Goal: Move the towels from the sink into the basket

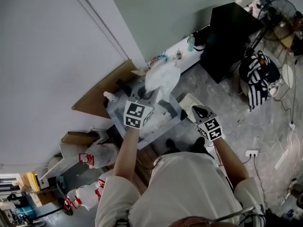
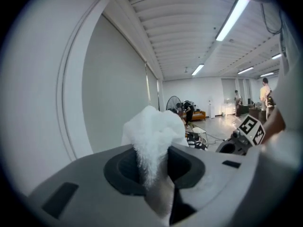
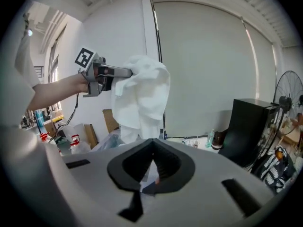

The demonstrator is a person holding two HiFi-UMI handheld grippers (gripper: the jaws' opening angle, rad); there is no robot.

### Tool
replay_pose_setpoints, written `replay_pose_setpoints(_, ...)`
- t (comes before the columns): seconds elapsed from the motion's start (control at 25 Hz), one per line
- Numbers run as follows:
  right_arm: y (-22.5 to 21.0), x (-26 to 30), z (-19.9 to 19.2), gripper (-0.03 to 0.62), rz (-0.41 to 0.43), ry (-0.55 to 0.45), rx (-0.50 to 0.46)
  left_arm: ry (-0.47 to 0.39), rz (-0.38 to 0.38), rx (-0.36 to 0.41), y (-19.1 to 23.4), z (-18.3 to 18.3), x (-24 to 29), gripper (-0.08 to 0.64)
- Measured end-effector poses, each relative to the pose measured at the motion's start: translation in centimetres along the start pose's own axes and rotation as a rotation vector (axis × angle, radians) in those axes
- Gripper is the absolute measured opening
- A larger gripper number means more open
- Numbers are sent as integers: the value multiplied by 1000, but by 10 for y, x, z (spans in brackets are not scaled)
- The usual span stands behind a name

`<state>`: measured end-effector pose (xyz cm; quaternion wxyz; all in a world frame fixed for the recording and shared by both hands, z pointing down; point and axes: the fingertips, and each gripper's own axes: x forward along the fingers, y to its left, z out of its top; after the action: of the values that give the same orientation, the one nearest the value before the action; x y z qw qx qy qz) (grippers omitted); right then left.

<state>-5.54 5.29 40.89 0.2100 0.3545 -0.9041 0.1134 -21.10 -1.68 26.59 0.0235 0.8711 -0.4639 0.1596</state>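
My left gripper (image 1: 149, 91) is raised and shut on a white towel (image 1: 162, 81), which bunches up past its tips and hangs down. In the left gripper view the fluffy towel (image 2: 152, 132) is pinched between the jaws of that gripper (image 2: 156, 174). The right gripper view shows the same towel (image 3: 142, 96) dangling from the left gripper (image 3: 129, 72), high above the grey-blue sink (image 1: 116, 111). My right gripper (image 1: 195, 107) hovers to the right of the sink; its jaws (image 3: 152, 143) meet at the tip with nothing in them. I see no basket.
A black cabinet (image 1: 232, 32) stands at the back right beside a white counter with bottles (image 1: 185, 46). A fan (image 1: 280, 7) and a striped cloth (image 1: 258, 82) are at the far right. Cardboard (image 1: 102, 93) leans left of the sink, with plastic bags (image 1: 98, 154) below it.
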Motion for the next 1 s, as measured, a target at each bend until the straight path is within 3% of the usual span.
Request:
replay_pose_setpoints(0.36,-66,-79,3,-5,-174,-63,53,-60,-164,54,-85,54,75,100)
replay_pose_setpoints(0.72,-133,-166,-45,-5,-353,-62,174,-50,-348,77,-192,79,155,100)
replay_pose_setpoints(1.0,-160,-196,-78,-5,-412,-50,236,8,-390,52,-227,61,201,100)
